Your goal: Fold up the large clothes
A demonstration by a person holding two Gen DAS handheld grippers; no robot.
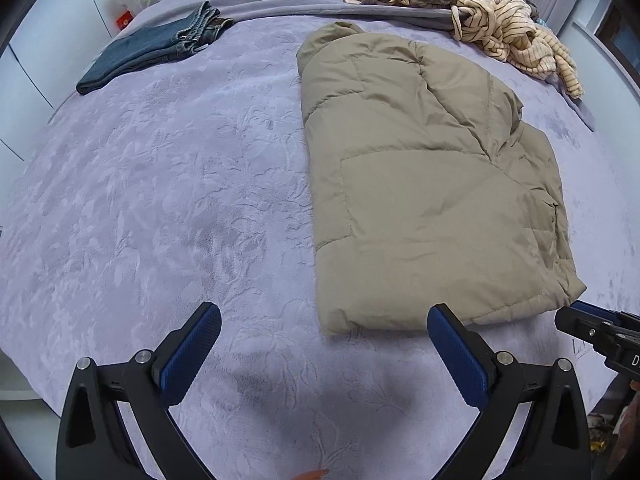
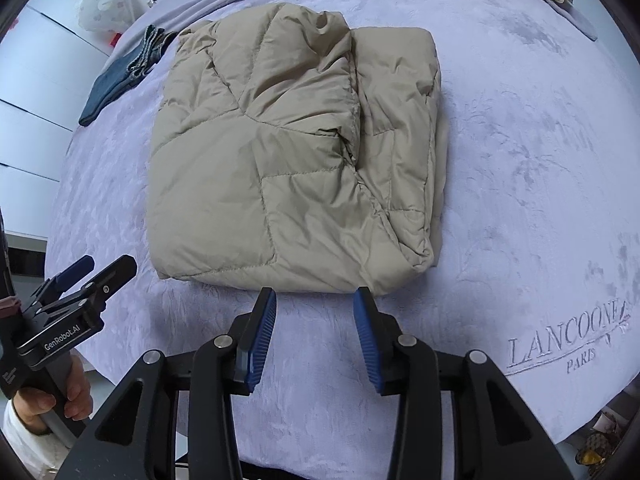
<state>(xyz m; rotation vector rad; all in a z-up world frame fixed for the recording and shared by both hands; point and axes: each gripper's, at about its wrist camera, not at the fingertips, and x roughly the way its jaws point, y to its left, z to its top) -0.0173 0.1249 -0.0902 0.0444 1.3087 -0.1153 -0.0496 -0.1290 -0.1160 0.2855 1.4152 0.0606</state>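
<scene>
Hovering both empty: my right gripper (image 2: pixel 315 300), fingers partly apart, is nearest the folded beige quilted puffer jacket (image 2: pixel 288 152) on the lavender plush bed (image 2: pixel 520 160); its long axis runs away from me. My left gripper (image 1: pixel 324 318) gapes wide.

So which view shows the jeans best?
The left wrist view: the folded jeans lie in full view on the bed. In the right wrist view the jacket hides part of them.
</scene>
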